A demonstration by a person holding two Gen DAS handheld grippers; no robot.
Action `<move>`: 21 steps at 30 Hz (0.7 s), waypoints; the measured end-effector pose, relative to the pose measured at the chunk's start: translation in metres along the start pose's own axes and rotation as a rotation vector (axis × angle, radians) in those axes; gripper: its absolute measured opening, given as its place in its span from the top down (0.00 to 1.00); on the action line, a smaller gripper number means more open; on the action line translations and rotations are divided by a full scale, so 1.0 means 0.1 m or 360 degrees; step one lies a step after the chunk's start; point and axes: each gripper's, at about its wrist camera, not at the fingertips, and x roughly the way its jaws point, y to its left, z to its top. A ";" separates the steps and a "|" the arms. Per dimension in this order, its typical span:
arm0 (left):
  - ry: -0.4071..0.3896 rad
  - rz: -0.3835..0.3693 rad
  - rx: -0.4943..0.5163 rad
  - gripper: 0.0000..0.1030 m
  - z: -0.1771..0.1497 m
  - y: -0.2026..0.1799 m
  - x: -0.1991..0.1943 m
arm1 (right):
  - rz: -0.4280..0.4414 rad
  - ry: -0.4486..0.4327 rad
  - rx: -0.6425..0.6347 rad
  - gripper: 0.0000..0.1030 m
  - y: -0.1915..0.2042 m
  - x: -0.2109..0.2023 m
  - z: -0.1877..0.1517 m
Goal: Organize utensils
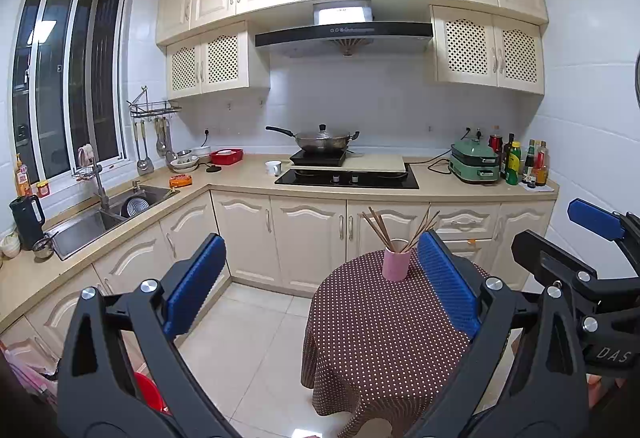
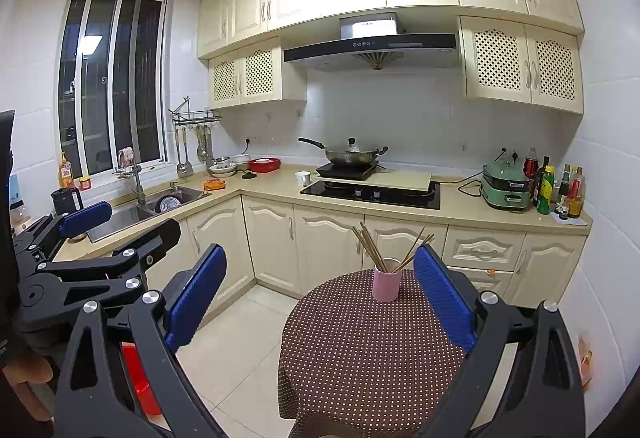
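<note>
A pink cup [image 1: 396, 264] stands upright near the far edge of a round table with a brown dotted cloth [image 1: 372, 334]. Several wooden chopsticks [image 1: 380, 230] stand in it, fanned out. The cup [image 2: 386, 284] and chopsticks [image 2: 370, 248] also show in the right wrist view, on the table [image 2: 360, 350]. My left gripper [image 1: 322, 278] is open and empty, held high and well short of the cup. My right gripper [image 2: 320, 290] is open and empty, beside the left one. Each gripper shows at the edge of the other's view.
An L-shaped counter [image 1: 240, 177] runs behind, with a sink [image 1: 108, 213] at left, a hob [image 1: 348, 179] and wok [image 1: 324, 139], a green cooker [image 1: 476, 161] and bottles [image 1: 520, 161]. Ladles hang on a wall rack [image 1: 152, 133]. A red bin [image 1: 150, 394] stands on the tiled floor.
</note>
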 end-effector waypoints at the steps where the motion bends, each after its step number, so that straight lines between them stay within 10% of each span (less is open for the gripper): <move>1: -0.0002 0.0005 0.0001 0.08 -0.02 -0.01 -0.01 | 0.0001 0.0001 0.0001 0.12 0.00 0.00 0.00; 21: -0.0008 0.0017 0.0008 0.08 -0.02 0.00 0.00 | -0.0002 0.0008 0.0009 0.11 0.00 0.00 0.01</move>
